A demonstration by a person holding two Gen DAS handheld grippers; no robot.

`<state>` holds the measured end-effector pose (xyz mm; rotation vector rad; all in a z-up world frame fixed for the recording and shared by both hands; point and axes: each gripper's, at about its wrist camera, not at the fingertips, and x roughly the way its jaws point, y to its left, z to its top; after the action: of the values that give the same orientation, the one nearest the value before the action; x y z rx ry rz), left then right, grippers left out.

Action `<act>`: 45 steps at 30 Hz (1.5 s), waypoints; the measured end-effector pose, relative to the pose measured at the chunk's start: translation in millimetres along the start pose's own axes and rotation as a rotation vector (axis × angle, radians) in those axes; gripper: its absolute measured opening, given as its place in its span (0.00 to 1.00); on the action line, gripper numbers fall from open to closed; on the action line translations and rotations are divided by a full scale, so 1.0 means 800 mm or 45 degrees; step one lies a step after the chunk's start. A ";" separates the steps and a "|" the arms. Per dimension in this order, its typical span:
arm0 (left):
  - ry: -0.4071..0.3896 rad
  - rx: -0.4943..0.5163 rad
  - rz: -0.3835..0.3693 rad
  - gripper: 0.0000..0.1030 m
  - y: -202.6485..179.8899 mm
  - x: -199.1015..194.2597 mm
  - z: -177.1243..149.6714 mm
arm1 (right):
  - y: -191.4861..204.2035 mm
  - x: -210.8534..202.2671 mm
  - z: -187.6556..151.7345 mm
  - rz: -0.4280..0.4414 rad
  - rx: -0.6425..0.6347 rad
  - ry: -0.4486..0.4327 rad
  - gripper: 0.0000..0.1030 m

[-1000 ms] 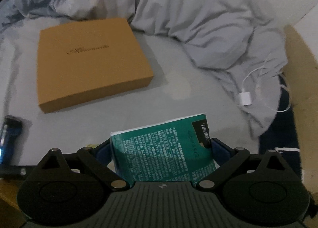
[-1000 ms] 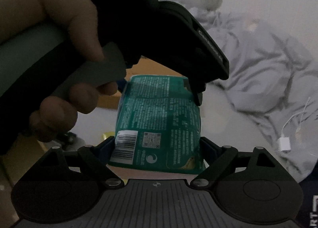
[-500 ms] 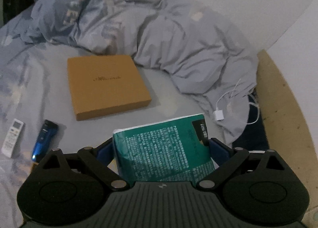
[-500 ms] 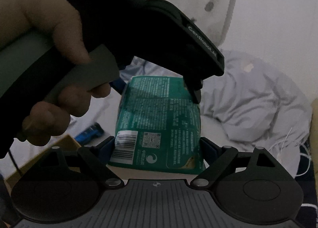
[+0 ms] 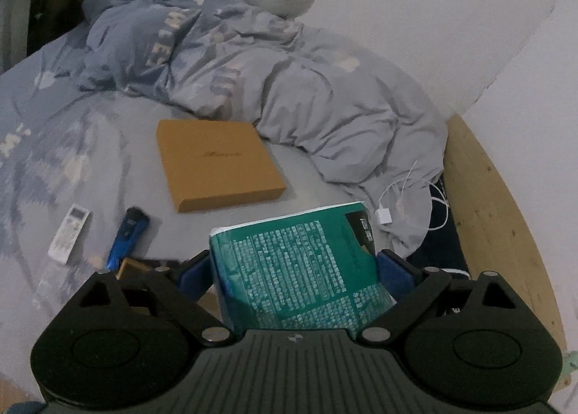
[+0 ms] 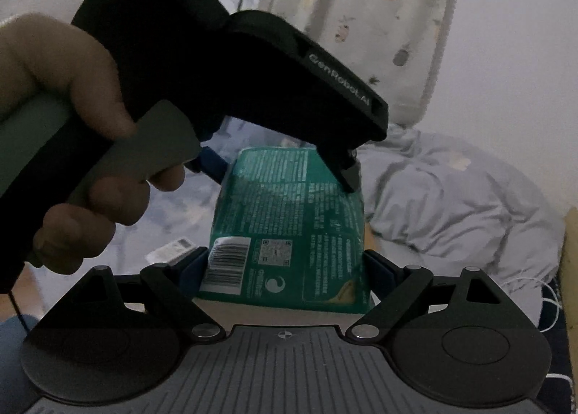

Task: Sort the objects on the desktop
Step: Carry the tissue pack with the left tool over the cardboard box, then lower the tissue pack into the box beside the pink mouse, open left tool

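A green tissue pack point(image 5: 300, 262) is held between both grippers above the bed. My left gripper point(image 5: 294, 266) is shut on its far end, blue pads pressing both sides. My right gripper point(image 6: 285, 266) is shut on the near end of the same pack point(image 6: 289, 233), by the barcode. The left gripper's black body and the hand on it point(image 6: 72, 168) fill the upper left of the right wrist view. A tan flat box point(image 5: 216, 164) lies on the sheet ahead.
A white remote point(image 5: 68, 233) and a blue device point(image 5: 128, 237) lie left on the sheet. A crumpled grey duvet point(image 5: 325, 107) is behind the box. A white charger cable point(image 5: 408, 197) lies right, by the wooden bed edge point(image 5: 495, 219).
Both grippers have risen with the pack. The box now looks smaller and farther. The remote, the blue device and the curtain have come into view.
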<state>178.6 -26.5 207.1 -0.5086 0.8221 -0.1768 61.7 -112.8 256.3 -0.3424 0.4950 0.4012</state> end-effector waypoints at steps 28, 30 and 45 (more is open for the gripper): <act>0.279 -0.102 0.105 0.93 0.161 0.078 -0.163 | 0.171 0.017 -0.171 0.248 0.067 0.233 0.87; 0.305 -0.088 0.110 0.93 0.161 0.092 -0.166 | 0.166 0.027 -0.181 0.251 0.081 0.256 0.87; 0.488 -0.066 0.136 0.92 0.182 0.184 -0.160 | 0.130 0.127 -0.217 0.296 0.147 0.352 0.87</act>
<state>177.4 2.5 -34.8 -0.4847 1.2280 -0.1564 30.1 -64.6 37.3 -0.2292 0.8298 0.5517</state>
